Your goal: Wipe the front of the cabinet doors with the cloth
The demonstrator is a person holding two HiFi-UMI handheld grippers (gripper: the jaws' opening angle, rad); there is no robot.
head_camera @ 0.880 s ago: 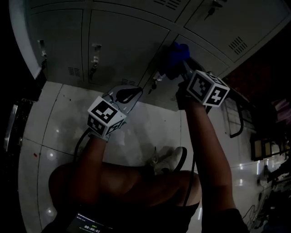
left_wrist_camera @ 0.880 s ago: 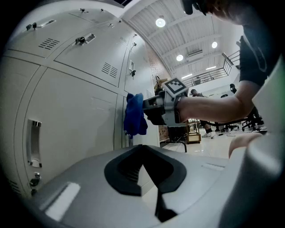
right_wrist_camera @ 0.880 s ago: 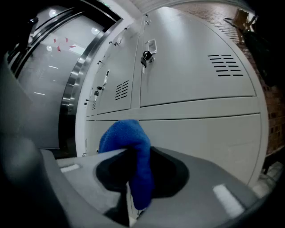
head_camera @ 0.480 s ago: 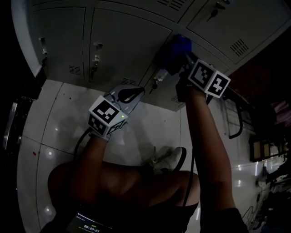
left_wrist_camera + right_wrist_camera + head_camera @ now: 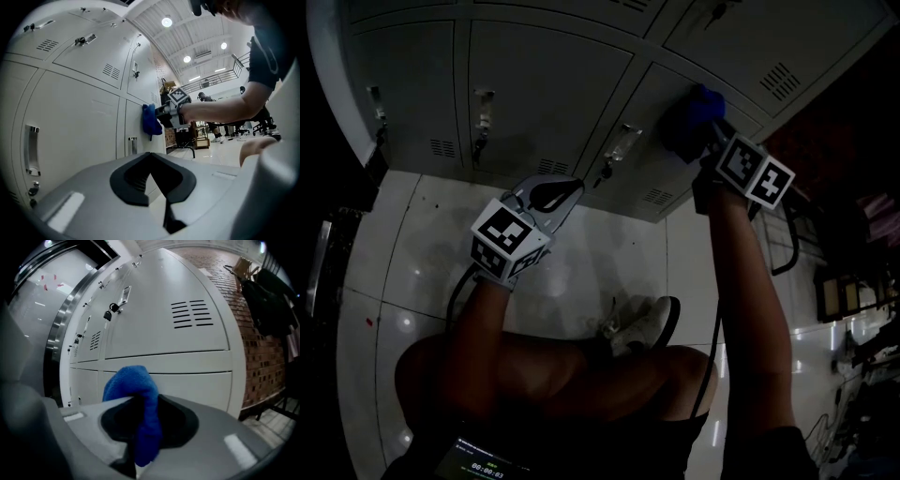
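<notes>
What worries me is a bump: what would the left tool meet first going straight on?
Probably the pale grey metal cabinet door, low down near its small metal handle; the left tool points at it obliquely, so depth is unclear.

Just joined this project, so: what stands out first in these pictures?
The blue cloth, clamped in the right gripper, is pressed against a grey cabinet door at upper right in the head view. The left gripper hangs shut and empty, lower and to the left.
</notes>
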